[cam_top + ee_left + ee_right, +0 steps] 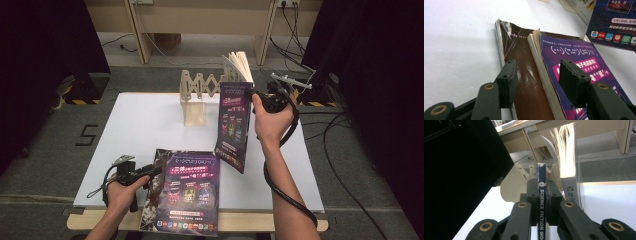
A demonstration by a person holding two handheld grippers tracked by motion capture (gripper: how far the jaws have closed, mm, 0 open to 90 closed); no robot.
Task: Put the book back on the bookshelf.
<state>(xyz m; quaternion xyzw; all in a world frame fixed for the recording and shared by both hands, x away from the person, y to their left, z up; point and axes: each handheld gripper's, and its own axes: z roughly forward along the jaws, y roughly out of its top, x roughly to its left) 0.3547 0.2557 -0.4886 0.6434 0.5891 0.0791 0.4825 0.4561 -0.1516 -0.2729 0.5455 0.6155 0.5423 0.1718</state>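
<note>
On the white-topped bench (145, 125) the right tool (256, 93) is clamped narrow on the spine of a thin purple-covered magazine (234, 125), holding it upright above the bench with its lower corner hanging near the bench's middle; in the right gripper view the two black jaws press on either side of the dark blue spine with white lettering (541, 195). Just behind the held magazine stands a pale wooden accordion-style book rack (197, 97), and a cream-paged book (240, 65) stands in it with its pages fanned open; the right gripper view shows that book (567, 157) just to the right of the held spine and the rack's rounded wooden dividers (511, 186) behind the jaws. The left tool (152, 171) rests low at the near left of the bench, its jaws standing wide and pressing on nothing, at the left edge of a small stack of two more magazines (185, 192) that lies flat at the near edge. In the left gripper view one jaw sits over the glossy brown cover of the lower magazine (524, 75) and the other over the purple cover of the upper magazine (574, 57); the upper one's page edge lies between them.
</note>
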